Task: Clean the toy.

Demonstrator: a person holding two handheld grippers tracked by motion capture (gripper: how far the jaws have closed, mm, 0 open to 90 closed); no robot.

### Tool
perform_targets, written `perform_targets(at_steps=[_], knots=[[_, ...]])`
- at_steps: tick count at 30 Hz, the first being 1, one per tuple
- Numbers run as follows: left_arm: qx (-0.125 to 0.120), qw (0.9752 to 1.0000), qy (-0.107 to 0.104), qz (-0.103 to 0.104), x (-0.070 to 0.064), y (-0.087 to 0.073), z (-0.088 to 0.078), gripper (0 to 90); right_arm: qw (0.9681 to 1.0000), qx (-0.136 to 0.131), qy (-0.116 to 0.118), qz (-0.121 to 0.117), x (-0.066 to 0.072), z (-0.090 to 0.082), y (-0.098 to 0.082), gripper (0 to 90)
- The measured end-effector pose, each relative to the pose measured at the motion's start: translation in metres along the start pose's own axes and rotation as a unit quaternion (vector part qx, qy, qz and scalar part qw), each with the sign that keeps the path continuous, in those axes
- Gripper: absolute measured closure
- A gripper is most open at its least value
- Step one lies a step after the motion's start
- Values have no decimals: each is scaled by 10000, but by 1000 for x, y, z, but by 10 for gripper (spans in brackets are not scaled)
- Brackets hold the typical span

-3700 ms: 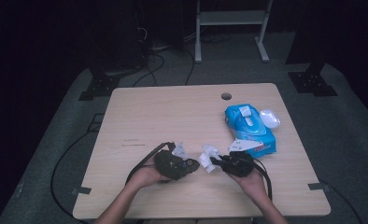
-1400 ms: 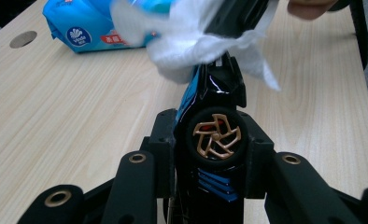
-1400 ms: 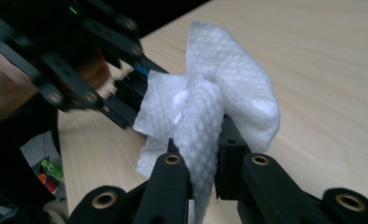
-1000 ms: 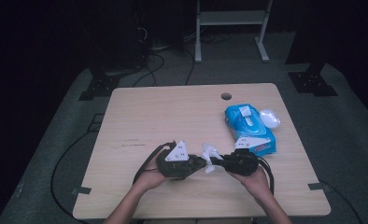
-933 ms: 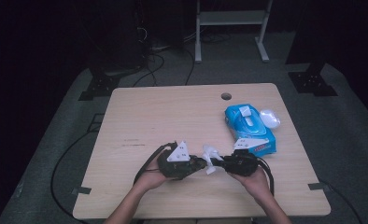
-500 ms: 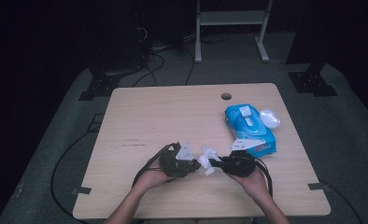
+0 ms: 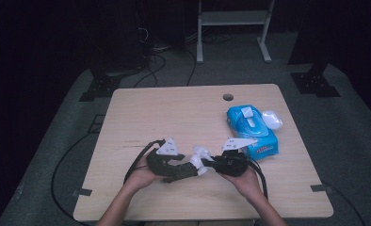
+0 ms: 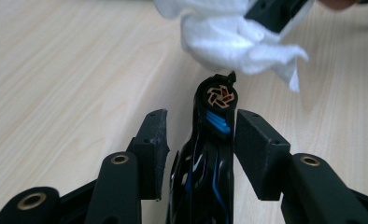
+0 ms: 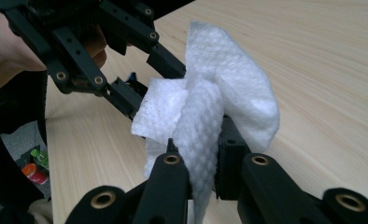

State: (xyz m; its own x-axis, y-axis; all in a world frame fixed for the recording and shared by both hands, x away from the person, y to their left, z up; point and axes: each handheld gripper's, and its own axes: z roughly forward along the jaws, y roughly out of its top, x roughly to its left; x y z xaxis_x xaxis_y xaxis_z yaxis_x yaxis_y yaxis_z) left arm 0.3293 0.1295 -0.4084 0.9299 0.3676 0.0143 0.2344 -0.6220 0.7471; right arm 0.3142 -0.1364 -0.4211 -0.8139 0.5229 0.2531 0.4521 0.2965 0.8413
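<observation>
**Two grippers brought together over a white tissue near the table's near edge**

Two hand-held grippers are positioned tip to tip on the near half of the wooden table [image 7: 174, 113]. A crumpled white tissue [image 9: 210, 112] is clamped between the closed jaws of the right gripper [image 7: 211, 164]; the pads are pressed on the wad, which bulges out above them. In the high view the tissue [image 7: 201, 154] is seen between the two grippers, just above the tabletop.

A slim black object [image 8: 210, 154], with blue markings and an orange pattern on its rounded tip, is located between the jaws of the left gripper [image 7: 189, 170]. These jaws have just been opening: a clear gap is visible on one side, while the other pad lies close against the object, and contact there cannot be determined. The object's tip is directed at the tissue and lies just short of it.

A blue wet-wipe pack [image 7: 252, 129] is placed to the right, farther off, near the right gripper.
</observation>
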Motion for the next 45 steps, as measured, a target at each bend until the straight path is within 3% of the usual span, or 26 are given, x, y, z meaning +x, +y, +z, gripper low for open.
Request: perform_targets(at_steps=[6,9,15,19,30,36,45], knots=[[-104,9996,31,-255,12,-10,-12,519,9999,80,3,-129,5,18,9,834],[-48,9992,-52,-395,16,-18,-10,504,9997,187,-28,-167,5,25,9,834],[-223,9976,-228,-621,19,-25,-9,480,9991,326,-102,-266,6,30,5,834],[-169,9979,-301,-547,12,-26,-9,464,9984,342,-165,-415,11,28,2,834],[-19,9991,-370,-212,-11,-28,-8,422,9972,380,-41,-636,30,12,-13,835],[134,9991,-310,-247,-17,-32,-2,320,9961,484,29,-731,35,8,-21,835],[265,9993,-205,-181,-23,-39,9,278,9940,691,119,-837,38,9,-31,835]])
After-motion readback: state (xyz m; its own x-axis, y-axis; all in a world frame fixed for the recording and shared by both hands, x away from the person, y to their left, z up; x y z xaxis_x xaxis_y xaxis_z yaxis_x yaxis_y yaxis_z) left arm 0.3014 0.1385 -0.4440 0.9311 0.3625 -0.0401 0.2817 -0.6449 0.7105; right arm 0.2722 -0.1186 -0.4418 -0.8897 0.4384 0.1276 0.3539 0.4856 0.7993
